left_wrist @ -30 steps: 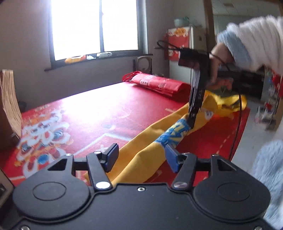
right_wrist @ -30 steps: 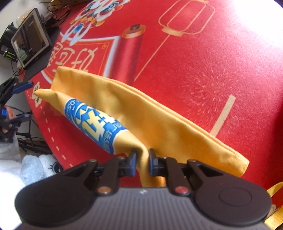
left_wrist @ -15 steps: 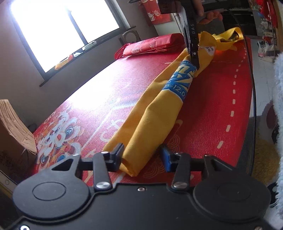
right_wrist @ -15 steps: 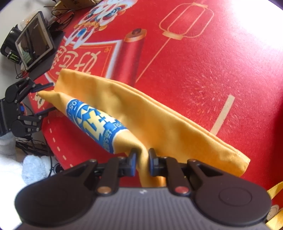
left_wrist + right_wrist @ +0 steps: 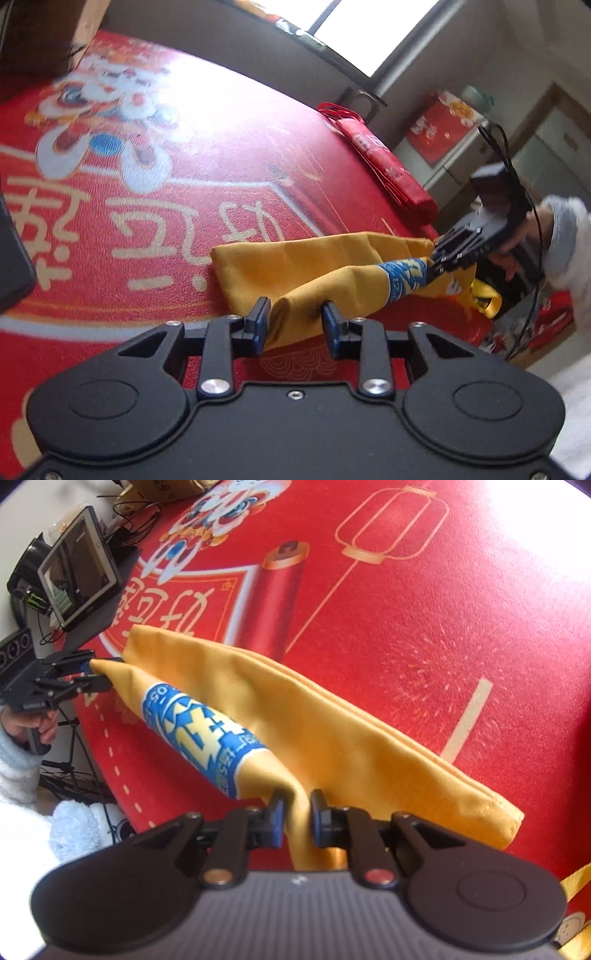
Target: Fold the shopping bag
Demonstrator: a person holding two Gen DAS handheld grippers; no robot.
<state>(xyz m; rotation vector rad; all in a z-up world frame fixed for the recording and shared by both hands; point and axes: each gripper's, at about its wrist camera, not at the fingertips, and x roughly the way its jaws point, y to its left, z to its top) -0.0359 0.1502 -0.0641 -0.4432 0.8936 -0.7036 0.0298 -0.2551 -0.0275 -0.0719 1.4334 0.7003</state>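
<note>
Red printed tablecloth (image 5: 236,155), folded red bag (image 5: 384,166) behind, tablet (image 5: 79,568) at edge, left claw (image 5: 295,321) spread around yellow bag (image 5: 332,734), right claw (image 5: 297,821) pinching it

Yellow shopping bag (image 5: 332,731), folded lengthwise

The yellow shopping bag (image 5: 332,731) is matt woven cloth. The red tabletop (image 5: 443,609) beneath it looks like grainy printed fabric, perhaps felt. Both grippers' bodies are matt black plastic.

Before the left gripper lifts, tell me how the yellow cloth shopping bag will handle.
The yellow cloth shopping bag probably flops: it sags between the right gripper and left gripper. It looks thin, so likely light. Its folds may slip apart.
</note>
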